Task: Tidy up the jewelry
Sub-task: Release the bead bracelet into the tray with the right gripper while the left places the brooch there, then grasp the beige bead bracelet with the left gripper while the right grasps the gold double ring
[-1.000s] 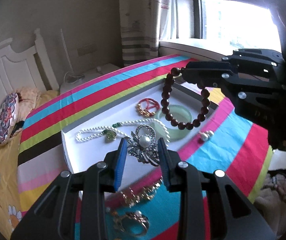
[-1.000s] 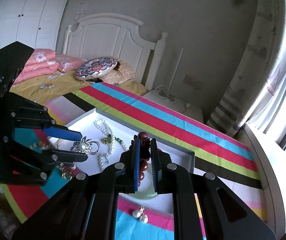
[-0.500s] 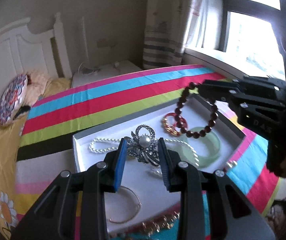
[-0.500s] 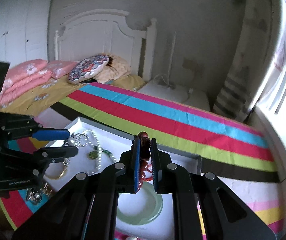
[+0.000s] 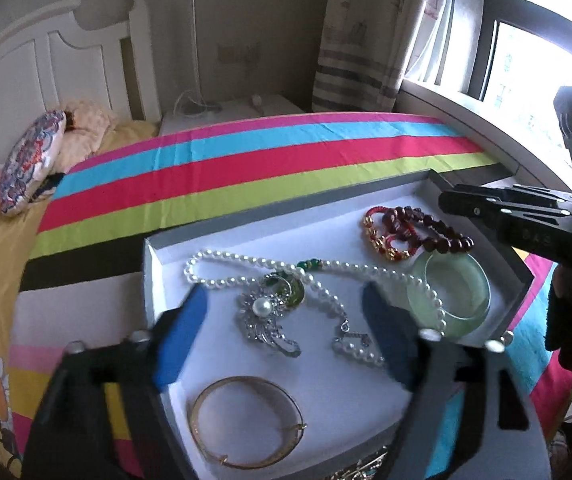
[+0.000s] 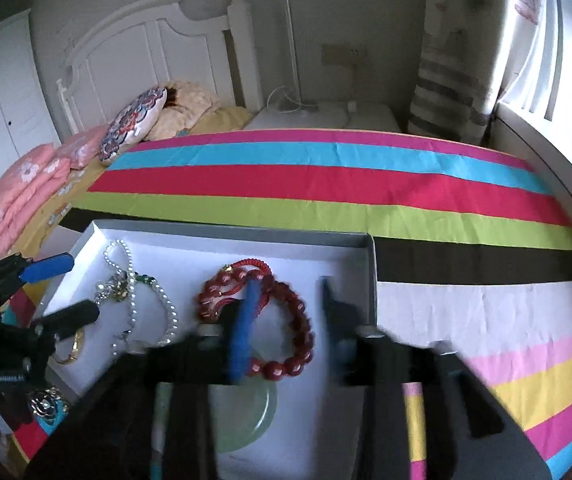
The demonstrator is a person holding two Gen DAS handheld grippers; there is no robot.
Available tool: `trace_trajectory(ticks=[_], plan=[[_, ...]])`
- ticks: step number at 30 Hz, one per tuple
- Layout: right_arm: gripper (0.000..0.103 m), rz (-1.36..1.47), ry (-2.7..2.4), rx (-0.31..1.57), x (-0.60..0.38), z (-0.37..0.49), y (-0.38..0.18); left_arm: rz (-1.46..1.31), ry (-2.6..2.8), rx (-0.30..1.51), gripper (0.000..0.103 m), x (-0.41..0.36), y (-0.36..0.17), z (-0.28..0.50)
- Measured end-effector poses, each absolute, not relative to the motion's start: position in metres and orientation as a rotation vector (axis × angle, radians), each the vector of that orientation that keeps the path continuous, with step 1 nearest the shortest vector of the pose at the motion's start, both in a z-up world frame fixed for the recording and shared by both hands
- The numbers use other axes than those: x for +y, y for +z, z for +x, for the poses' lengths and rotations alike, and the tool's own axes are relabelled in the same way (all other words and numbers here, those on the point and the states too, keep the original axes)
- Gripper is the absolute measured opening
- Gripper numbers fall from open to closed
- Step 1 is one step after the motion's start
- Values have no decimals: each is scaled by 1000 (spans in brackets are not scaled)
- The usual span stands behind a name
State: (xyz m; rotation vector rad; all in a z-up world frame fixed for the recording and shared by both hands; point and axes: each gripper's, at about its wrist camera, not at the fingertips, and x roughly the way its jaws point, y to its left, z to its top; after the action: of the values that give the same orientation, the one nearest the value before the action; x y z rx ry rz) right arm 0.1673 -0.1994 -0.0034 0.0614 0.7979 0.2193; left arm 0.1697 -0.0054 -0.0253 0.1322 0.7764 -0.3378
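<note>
A white jewelry tray (image 5: pixel 154 280) (image 6: pixel 362 240) lies on the striped cloth. In it lie a silver pearl brooch (image 5: pixel 264 314), a pearl necklace (image 5: pixel 326 272) (image 6: pixel 166 308), a dark red bead bracelet (image 5: pixel 438 232) (image 6: pixel 298 336), a red cord bracelet (image 5: pixel 378 236) (image 6: pixel 226 288), a green jade bangle (image 5: pixel 458 296) (image 6: pixel 262 416) and a gold bangle (image 5: pixel 246 420). My left gripper (image 5: pixel 282 332) is open just above the brooch. My right gripper (image 6: pixel 286 328) is open above the bead bracelet, which lies loose in the tray.
Loose gold jewelry (image 5: pixel 362 472) and a dark flower brooch (image 6: pixel 48 402) lie on the cloth beside the tray's near edge, and pearl earrings (image 5: pixel 502 340) by its right side. A bed with pillows (image 6: pixel 134 124) stands behind. A window sill (image 6: pixel 546 152) runs along the right.
My left gripper opened and let the pearl brooch down into the tray. My right gripper opened and dropped the bead bracelet by the red cord bracelet and jade bangle.
</note>
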Motion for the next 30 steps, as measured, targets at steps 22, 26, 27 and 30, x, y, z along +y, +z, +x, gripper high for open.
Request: trace_trajectory(ticks=[22, 26, 27, 30], plan=[[69, -90, 405, 647, -155, 54, 29, 100, -95, 557, 100, 70, 6, 53], [69, -182, 478, 658, -128, 30, 16, 88, -88, 571, 100, 92, -10, 28], [69, -194, 494, 666, -123, 27, 14, 81, -91, 574, 100, 97, -14, 23], [69, -159, 580, 730, -107, 20, 4, 65, -71, 575, 100, 114, -24, 10]])
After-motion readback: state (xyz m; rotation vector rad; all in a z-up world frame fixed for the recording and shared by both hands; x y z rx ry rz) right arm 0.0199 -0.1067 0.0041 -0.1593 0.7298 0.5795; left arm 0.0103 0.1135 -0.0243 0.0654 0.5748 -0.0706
